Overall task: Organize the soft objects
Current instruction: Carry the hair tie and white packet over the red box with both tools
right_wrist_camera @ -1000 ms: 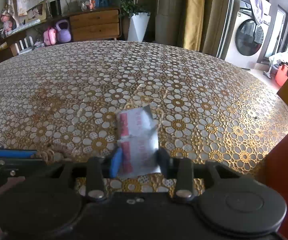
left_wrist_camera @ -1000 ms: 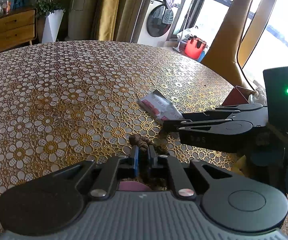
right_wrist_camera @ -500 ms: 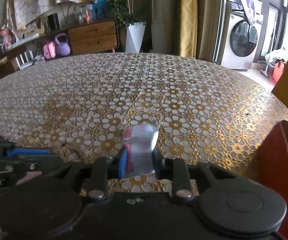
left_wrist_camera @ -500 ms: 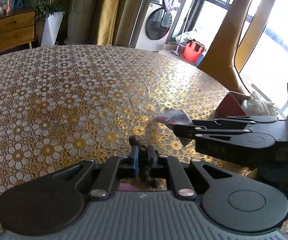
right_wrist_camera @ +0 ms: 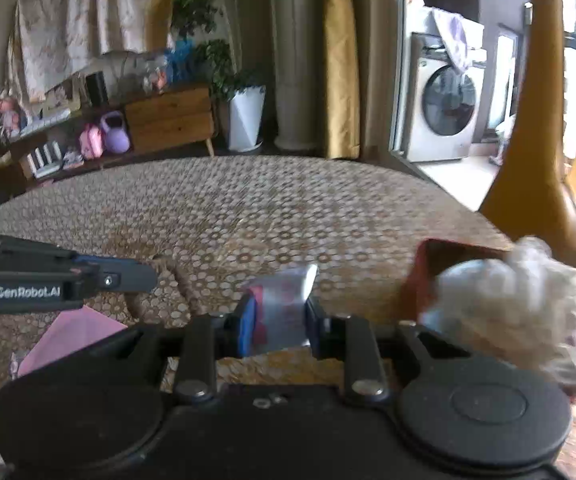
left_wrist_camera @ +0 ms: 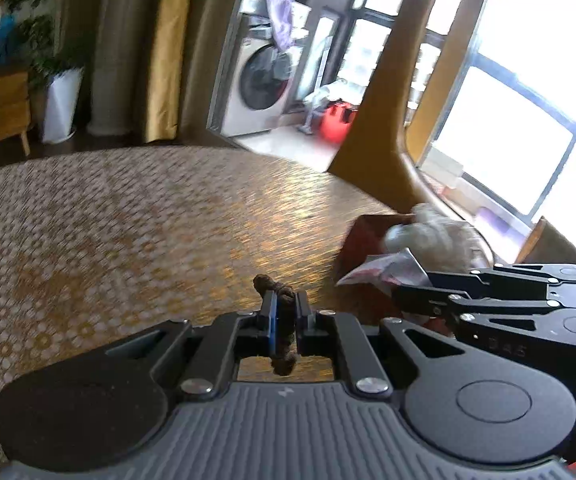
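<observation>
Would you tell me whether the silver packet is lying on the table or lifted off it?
Lifted. The right claw is shut on the silver packet, which hangs clear above the table.

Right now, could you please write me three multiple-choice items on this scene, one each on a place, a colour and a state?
1. Where is the red box relative to the right claw in the right wrist view?
A. To its right
B. To its left
C. Directly behind the camera

2. What colour is the cord in the left claw?
A. White
B. Brown
C. Green

3. What is the state of the right claw?
A. Wide open and empty
B. Closed on a silver and red packet
C. Closed on a pink sheet

Answers: 1 A, the box sits at the table's right edge, beside the fluffy white thing. 2 B, the twisted cord is dark brown. 3 B, both pads press the packet's sides.
</observation>
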A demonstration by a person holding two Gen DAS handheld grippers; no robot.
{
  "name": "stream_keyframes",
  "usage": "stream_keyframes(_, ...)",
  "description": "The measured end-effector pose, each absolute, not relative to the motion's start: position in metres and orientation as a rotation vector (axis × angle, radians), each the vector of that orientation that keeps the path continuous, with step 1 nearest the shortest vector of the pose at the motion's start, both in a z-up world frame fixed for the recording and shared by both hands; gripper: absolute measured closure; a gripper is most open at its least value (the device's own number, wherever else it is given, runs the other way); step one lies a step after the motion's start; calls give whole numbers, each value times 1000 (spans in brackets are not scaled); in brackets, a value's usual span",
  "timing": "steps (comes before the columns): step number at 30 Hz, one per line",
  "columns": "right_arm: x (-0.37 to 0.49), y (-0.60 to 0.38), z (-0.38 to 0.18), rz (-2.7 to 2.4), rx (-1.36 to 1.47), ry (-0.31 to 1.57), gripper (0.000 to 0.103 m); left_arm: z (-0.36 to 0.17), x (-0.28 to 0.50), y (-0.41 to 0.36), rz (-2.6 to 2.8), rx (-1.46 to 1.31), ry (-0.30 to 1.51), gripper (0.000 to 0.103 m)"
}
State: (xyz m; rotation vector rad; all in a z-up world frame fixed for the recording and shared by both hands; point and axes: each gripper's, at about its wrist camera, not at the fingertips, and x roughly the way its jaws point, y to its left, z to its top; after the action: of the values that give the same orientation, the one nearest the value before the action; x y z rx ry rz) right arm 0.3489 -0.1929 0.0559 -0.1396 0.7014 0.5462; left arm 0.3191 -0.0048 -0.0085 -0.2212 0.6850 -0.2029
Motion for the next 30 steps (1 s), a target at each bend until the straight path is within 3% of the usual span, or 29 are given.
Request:
stream_keyframes(14, 316, -294, 95, 399, -141, 621, 77, 36, 328, -111, -387, -168, 645, 94)
stream_keyframes(30, 367, -345, 61, 267, -121, 655, 77, 8, 408, -203, -497, -141, 722, 94)
